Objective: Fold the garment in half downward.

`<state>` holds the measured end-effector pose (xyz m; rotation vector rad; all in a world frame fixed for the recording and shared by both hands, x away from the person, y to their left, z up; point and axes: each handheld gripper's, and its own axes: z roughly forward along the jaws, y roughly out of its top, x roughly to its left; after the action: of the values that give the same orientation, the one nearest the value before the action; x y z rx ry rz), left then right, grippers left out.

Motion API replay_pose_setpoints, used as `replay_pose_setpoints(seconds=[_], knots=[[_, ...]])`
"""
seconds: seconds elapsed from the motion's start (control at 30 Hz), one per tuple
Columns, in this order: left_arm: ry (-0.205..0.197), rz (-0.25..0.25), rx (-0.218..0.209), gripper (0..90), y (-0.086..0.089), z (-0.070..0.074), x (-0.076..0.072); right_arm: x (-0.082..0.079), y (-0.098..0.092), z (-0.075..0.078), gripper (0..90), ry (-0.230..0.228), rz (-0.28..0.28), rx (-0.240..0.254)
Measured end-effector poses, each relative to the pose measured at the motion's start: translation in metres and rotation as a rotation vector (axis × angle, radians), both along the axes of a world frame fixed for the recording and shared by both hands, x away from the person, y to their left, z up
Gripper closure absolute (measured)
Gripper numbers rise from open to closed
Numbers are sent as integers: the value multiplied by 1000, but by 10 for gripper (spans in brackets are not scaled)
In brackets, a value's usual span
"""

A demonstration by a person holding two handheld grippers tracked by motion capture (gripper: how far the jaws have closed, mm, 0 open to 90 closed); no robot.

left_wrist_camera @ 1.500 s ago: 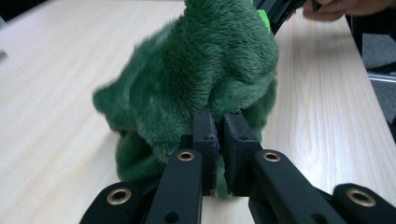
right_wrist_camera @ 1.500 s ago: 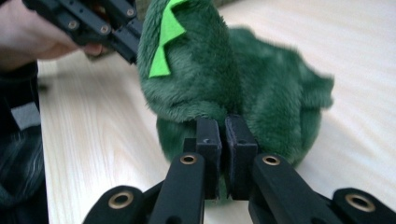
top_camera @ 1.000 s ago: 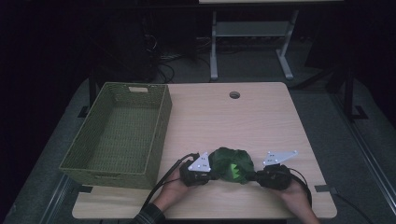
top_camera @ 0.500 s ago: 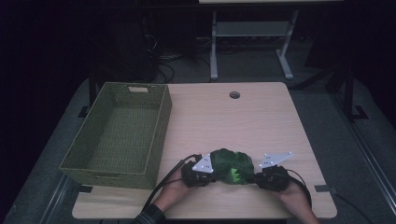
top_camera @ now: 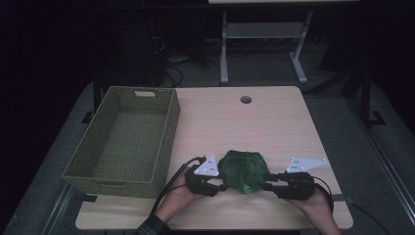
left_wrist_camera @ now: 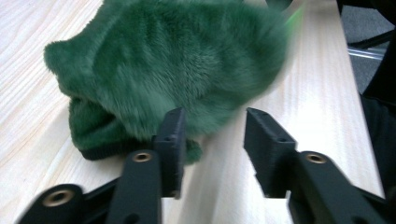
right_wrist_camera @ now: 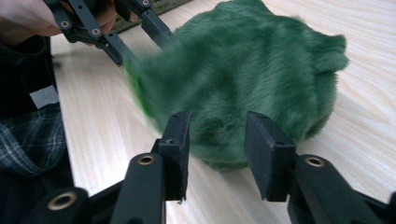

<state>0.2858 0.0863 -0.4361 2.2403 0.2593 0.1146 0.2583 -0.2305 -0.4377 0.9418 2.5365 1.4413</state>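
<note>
Two tools flanking green plush cloth [top_camera: 243,170], jaws just opened, released

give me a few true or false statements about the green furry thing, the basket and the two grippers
1. The green furry cloth lies on the table, not in the basket. True.
2. The cloth sits between the left gripper and the right gripper. True.
3. The left gripper is clamped tight on the cloth. False: in the left gripper view its jaws stand apart with bare table in the gap; they have just been opening.
4. The basket holds a second cloth. False: nothing shows inside it.
5. The right gripper's jaws are shut. False: in the right gripper view they stand apart in front of the cloth, having just been opening.
</note>
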Motion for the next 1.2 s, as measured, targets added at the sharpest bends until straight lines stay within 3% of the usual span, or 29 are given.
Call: replay_pose_setpoints(seconds=[0.1,0.23,0.37,0.43,0.53,0.67,0.8,1.03,1.1,1.2], knots=[[-11,6,-21,571,5,8,-4,-3,-3,5,629,-19,-5,15],[-29,22,-54,690,2,21,-2,1,-1,12,739,-39,-9,29],[-39,39,-90,791,-11,32,6,10,7,15,830,-57,-12,9],[-39,45,-55,844,-20,28,12,16,12,12,865,-51,-9,-23],[10,64,1,895,-25,10,20,23,16,0,896,-14,-13,-90],[48,87,40,896,-21,-8,25,25,19,-13,898,11,-12,-127],[52,92,83,896,-22,-16,28,29,22,-21,900,42,-18,-166],[62,101,88,897,-25,-26,34,29,27,-28,899,75,-12,-185],[57,105,87,897,-24,-23,36,28,26,-25,898,72,-12,-174],[57,113,69,896,-21,-18,35,24,20,-16,871,31,-18,-134]])
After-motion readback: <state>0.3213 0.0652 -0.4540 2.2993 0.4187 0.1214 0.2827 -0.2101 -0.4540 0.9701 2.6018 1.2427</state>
